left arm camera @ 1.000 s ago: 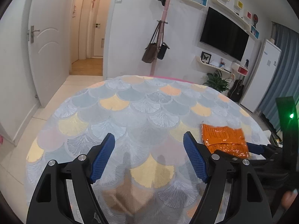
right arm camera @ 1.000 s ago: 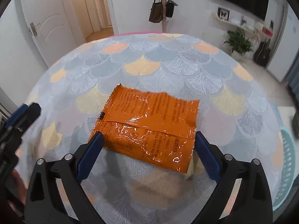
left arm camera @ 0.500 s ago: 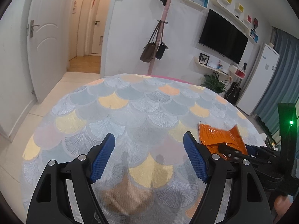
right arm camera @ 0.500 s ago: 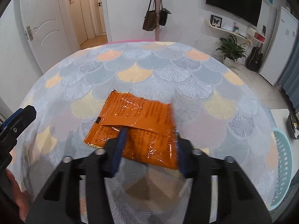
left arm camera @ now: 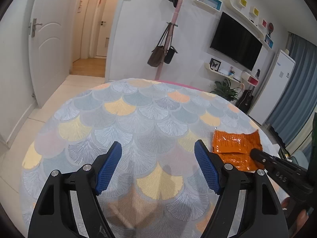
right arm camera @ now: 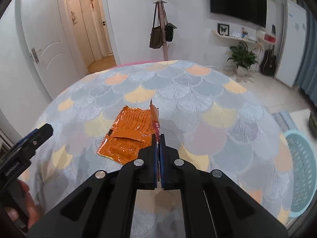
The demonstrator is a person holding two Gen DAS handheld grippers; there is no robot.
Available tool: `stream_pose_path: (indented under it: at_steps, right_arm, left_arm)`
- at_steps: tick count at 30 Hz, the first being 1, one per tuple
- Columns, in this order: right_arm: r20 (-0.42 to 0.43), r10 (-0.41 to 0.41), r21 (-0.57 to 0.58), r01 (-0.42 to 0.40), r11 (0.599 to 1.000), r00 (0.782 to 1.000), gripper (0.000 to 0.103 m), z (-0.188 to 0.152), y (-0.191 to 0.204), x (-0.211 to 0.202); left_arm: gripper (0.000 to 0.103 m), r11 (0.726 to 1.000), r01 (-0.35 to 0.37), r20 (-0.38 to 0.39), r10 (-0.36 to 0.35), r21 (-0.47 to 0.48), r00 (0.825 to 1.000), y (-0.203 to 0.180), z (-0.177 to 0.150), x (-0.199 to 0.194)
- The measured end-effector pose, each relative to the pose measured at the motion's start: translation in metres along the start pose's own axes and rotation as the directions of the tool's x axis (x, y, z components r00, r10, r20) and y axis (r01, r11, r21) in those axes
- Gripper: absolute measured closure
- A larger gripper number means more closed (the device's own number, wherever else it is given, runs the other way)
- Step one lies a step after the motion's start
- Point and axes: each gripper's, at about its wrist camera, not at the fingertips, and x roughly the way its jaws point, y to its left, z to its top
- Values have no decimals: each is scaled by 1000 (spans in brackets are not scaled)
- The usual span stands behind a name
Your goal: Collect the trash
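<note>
Wrapper (right arm camera: pixel 128 136) lying on the table (right arm camera: pixel 198 103) toward its near edge, basket (right arm camera: pixel 303 170) on the floor right of the table, coat stand (right arm camera: pixel 162 19) behind the table

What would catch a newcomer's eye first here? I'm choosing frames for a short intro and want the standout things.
The bright orange wrapper stands out against the pastel fan-patterned tablecloth; the right gripper is shut on its right edge, which is folded upright between the pads. The left gripper hangs open over bare cloth to the wrapper's left. A light blue basket sits low beyond the table's right edge.
</note>
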Motion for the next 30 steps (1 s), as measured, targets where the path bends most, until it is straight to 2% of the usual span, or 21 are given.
stream_pose_path:
  at_steps: [3,6,8,9,10,17,21,23,24,25,27,30]
  right_arm:
    - [-45,98,-2,-98,995,994,101,1,-2,-4]
    - [-71,82,-69,-87,994,994,98,5,8,-8]
    - [-95,86,-101,-95,990,992,84,7,14,-6]
    - [-115,95,-106,-107,989,989,67,8,16,-3]
    - [-126,97,-104,-111,988,987,44,8,17,0]
    - [-150,108,-65,-119,991,983,44,3,15,18]
    - [-135,113,-64,-123,990,984,44,3,17,11]
    - [-124,138,-83,-149,985,983,29,4,25,5]
    - [-125,148,-94,-160,983,981,15,4,29,3]
    - [-133,164,-111,-179,977,977,11,3,37,3]
    - [-152,176,-148,-198,969,973,11,1,48,6]
    - [-203,135,-200,-176,964,970,11,-4,63,20]
  left_arm:
    - [29,1000,0,-1,0,-2,1000,0,0,0]
    - [29,1000,3,-1,-3,-5,1000,1,0,0]
    - [29,1000,5,-1,-5,-9,1000,1,0,0]
    - [29,1000,6,-2,-6,-10,1000,1,0,0]
    - [29,1000,8,-1,-8,-12,1000,1,0,0]
    - [29,1000,16,-2,-16,-16,1000,1,1,1]
    - [29,1000,12,3,-12,-23,1000,3,1,0]
    - [29,999,-9,21,10,-52,1000,8,2,-3]
    - [29,997,-17,30,19,-71,999,11,2,-4]
    - [29,995,-31,39,35,-98,999,16,3,-5]
    - [29,990,-38,45,45,-138,998,24,4,-7]
    - [29,984,-19,32,25,-177,999,31,4,-5]
